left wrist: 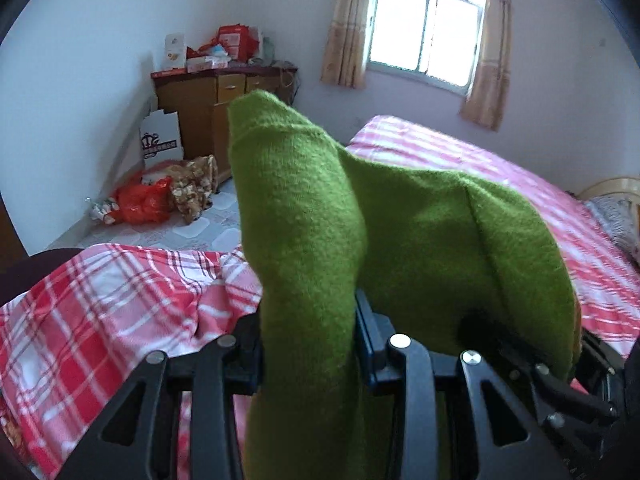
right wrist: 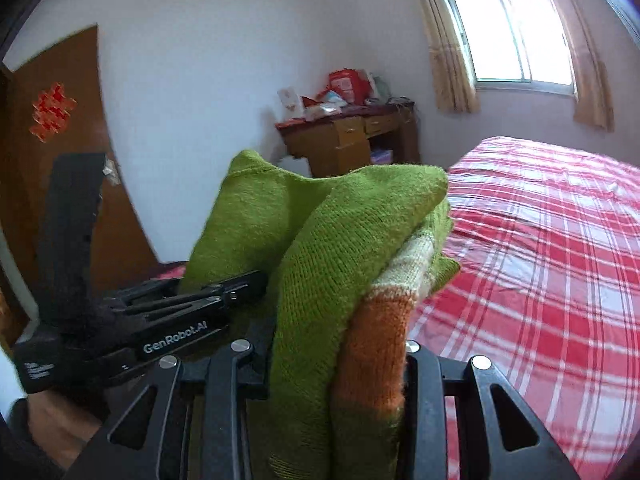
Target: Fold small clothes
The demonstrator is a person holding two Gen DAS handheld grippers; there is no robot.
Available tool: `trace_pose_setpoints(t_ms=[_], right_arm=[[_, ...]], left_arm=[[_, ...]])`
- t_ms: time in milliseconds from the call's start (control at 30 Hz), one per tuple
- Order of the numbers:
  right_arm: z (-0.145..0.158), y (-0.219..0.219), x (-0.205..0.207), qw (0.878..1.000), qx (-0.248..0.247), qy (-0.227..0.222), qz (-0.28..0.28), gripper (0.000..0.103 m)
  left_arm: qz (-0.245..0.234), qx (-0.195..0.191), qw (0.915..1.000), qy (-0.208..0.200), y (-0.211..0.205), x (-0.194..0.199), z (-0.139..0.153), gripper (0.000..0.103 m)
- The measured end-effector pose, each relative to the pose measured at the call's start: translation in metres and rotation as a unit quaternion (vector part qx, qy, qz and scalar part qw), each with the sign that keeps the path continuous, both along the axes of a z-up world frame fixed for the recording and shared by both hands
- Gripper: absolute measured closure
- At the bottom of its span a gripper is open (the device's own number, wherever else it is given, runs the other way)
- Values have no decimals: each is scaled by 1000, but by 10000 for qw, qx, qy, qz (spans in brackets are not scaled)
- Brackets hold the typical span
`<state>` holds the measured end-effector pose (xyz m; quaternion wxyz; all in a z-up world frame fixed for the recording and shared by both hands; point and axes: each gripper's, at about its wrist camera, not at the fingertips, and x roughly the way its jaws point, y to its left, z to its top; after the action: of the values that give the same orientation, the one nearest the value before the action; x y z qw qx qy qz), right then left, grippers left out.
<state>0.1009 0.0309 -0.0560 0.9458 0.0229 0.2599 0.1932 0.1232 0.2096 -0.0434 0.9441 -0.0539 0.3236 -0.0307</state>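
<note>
A folded green knitted garment (left wrist: 400, 232) with orange and cream stripes (right wrist: 376, 320) hangs in the air above the bed, held between both grippers. My left gripper (left wrist: 308, 344) is shut on a thick green fold of it. My right gripper (right wrist: 340, 364) is shut on the other end, where the green and orange layers are bunched. In the right wrist view the left gripper (right wrist: 224, 292) shows at the left, its fingers clamped on the green fabric, with a person's hand (right wrist: 52, 420) under it. The fingertips of both grippers are hidden by the cloth.
A bed with a red and white checked sheet (right wrist: 540, 264) lies below and to the right. A wooden desk (left wrist: 208, 112) piled with bags stands by the far wall, with bags (left wrist: 144, 200) on the floor beside it. A brown door (right wrist: 60, 152) is at left, a curtained window (left wrist: 424, 28) behind.
</note>
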Motion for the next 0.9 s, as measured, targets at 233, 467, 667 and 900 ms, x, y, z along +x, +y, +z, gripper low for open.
trace_pose_setpoints(t_ms=[233,467,667,900], right_arm=[[-65,-25,84,9939,128,1027,-390,64],[-68,-64,93,9784,1281,1529,-548,55],[-19,-76,29,9858,683,390,-1484,56],[-6,-13,-33,9989,-365,126,-252,83]], left_arm=[[416,-94,9973,595,9,44,-48,47],[592,-609,9915,987,25,52,-49,24],[783,-397,9935,726,38,6,-20,27],[670,-311,9951,655,30,-58,-19,27]])
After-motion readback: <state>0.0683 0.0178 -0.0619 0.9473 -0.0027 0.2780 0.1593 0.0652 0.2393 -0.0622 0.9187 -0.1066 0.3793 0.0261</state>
